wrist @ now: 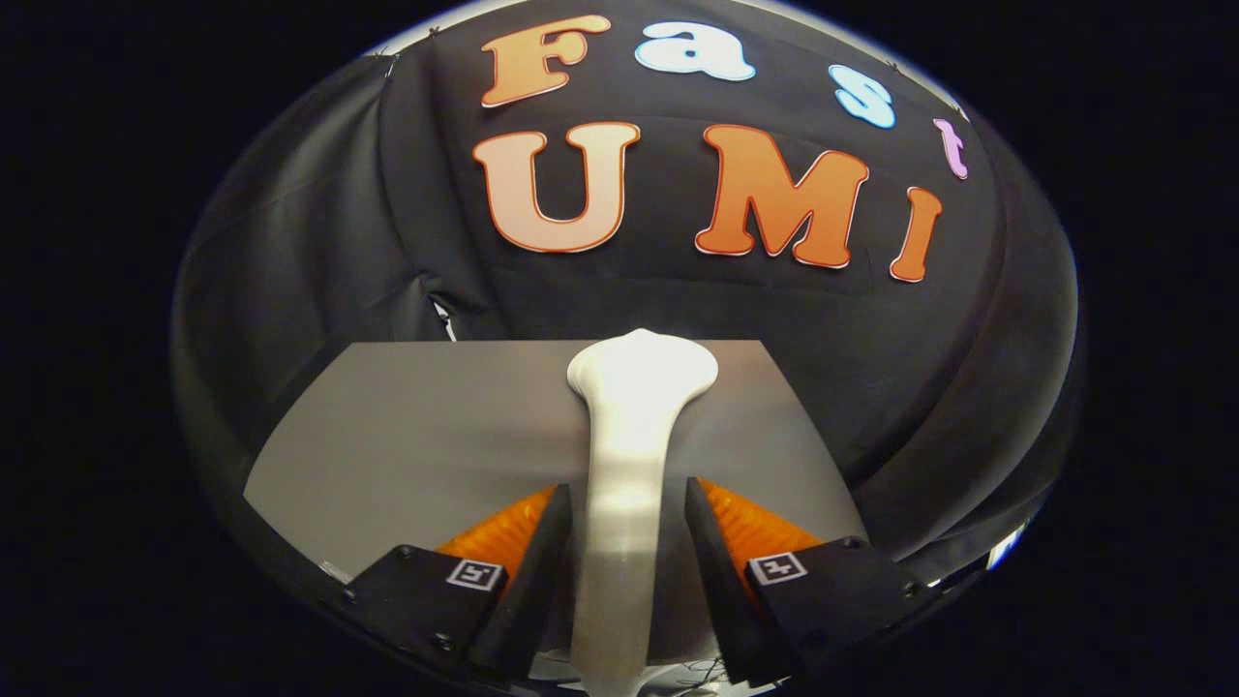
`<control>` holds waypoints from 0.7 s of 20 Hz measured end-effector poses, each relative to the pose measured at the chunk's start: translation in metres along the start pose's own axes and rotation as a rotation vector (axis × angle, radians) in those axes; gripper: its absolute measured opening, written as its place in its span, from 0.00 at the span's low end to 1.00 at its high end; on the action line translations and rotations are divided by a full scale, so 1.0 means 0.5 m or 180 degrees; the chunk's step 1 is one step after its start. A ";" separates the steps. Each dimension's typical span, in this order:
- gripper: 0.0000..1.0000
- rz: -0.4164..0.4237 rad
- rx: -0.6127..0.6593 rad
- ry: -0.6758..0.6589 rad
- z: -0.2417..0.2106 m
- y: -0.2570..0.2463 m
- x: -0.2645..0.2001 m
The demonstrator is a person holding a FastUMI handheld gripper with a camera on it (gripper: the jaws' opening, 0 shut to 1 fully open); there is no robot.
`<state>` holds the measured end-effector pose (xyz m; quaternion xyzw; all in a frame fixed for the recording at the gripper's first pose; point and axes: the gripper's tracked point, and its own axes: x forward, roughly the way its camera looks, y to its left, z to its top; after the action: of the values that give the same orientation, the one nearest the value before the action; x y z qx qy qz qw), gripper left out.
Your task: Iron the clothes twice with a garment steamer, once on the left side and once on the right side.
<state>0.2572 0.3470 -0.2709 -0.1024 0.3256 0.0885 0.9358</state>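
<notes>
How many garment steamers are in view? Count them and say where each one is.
1. The white garment steamer stands between the fingers of the gripper, its handle running up from between them and its wide head ahead over the grey table. Both fingers appear to press on its handle.

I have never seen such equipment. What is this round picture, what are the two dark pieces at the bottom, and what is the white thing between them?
The picture comes from a wide-angle camera riding on a hand-held gripper, looking forward along its two fingers. Between them stands the white garment steamer; both fingers appear to press its handle, and its wider head points away, beyond the fingertips. Underneath lies a flat grey surface. Behind it hangs the booth's black cloth wall. I see no clothes here.
</notes>
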 end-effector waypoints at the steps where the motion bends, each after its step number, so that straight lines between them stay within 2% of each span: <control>1: 0.71 -0.0011 0.0005 0.0028 -0.005 0.002 0.008; 4: 0.53 -0.0015 0.0047 0.0064 -0.009 0.005 0.018; 9: 0.45 0.0030 0.0224 0.0058 -0.007 0.004 0.016; 14: 0.37 0.0144 0.0329 -0.0185 0.011 0.002 -0.029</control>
<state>0.2491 0.3477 -0.2575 -0.0439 0.3046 0.0957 0.9466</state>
